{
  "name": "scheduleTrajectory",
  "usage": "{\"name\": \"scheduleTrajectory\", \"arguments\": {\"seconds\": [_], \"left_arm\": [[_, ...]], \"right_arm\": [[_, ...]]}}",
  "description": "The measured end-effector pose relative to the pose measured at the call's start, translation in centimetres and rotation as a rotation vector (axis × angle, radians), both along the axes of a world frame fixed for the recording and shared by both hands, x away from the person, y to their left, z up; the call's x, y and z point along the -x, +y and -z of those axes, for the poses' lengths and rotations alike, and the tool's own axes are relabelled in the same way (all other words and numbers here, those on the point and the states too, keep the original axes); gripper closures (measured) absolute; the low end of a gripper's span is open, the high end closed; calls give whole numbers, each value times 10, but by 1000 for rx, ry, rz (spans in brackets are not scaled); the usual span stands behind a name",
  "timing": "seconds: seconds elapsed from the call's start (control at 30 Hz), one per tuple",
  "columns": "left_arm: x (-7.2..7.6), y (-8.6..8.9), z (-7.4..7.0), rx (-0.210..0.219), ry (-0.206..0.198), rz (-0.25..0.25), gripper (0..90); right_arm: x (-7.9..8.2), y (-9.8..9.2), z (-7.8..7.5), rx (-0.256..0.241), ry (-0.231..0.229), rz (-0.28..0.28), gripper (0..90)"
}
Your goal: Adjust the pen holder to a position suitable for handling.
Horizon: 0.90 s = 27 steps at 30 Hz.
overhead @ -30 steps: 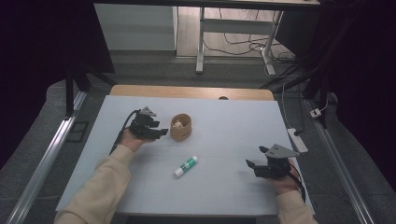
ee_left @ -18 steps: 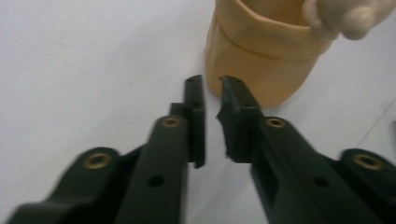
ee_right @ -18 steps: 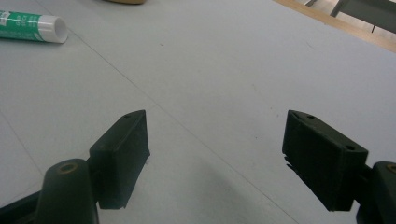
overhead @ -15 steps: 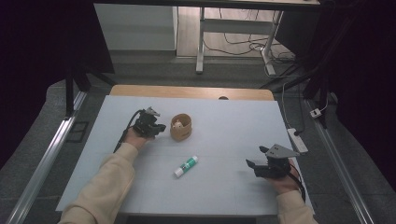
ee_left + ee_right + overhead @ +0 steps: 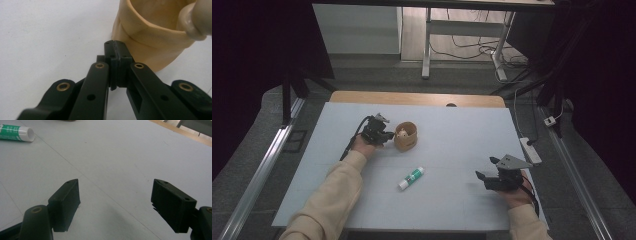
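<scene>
A small tan wooden cup (image 5: pixel 407 140) stands on the white table top (image 5: pixel 452 130), with a pale rounded object (image 5: pixel 401 133) inside it. My left gripper (image 5: pixel 387 135) sits just left of the cup. In the left gripper view its jaws are pressed together with nothing between them, the tips (image 5: pixel 116 50) right beside the cup's wall (image 5: pixel 147 42); the pale object (image 5: pixel 195 22) pokes over the rim. A white and green glue stick (image 5: pixel 411 178) lies flat nearer the front. My right gripper (image 5: pixel 483 176) rests at the front right, open and empty (image 5: pixel 116 202), with the glue stick (image 5: pixel 15 132) off to its left.
A wooden strip (image 5: pixel 417 98) runs along the table's far edge. A white power strip (image 5: pixel 530 150) lies on the floor off the right edge. Bare table surface lies between the glue stick and my right gripper.
My left gripper has edged right, closer to the cup. The right gripper, cup and glue stick have stayed put.
</scene>
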<state>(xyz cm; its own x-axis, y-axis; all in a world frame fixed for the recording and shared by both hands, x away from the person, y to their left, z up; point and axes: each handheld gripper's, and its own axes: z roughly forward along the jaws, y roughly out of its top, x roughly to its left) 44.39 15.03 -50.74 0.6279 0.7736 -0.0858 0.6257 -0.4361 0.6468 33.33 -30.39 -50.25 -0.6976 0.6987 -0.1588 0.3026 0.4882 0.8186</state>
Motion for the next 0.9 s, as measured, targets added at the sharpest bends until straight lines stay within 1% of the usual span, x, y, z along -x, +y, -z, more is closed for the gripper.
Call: {"name": "scheduleTrajectory", "arguments": {"seconds": [0.13,0.23,0.3,0.47,0.57,0.63,0.7,0.9], "left_arm": [[-1,-1,1,-1,-2,-3,887],[-2,-1,2,9,2,-9,887],[-3,-1,2,9,8,-10,887],[-4,-2,1,6,8,-14,887],[-4,-3,2,14,10,-26,887],[-5,-3,2,13,11,-25,888],[-6,-3,3,23,16,-30,887],[-7,-6,3,22,14,-33,887]], "right_arm": [[0,0,0,-3,2,-4,232],[0,0,1,-2,2,-4,232],[0,0,1,4,2,1,232],[0,0,0,0,2,-2,233],[0,0,0,5,1,2,233],[0,0,0,0,1,-1,233],[0,0,0,-1,2,-1,234],[0,0,0,2,2,0,234]]}}
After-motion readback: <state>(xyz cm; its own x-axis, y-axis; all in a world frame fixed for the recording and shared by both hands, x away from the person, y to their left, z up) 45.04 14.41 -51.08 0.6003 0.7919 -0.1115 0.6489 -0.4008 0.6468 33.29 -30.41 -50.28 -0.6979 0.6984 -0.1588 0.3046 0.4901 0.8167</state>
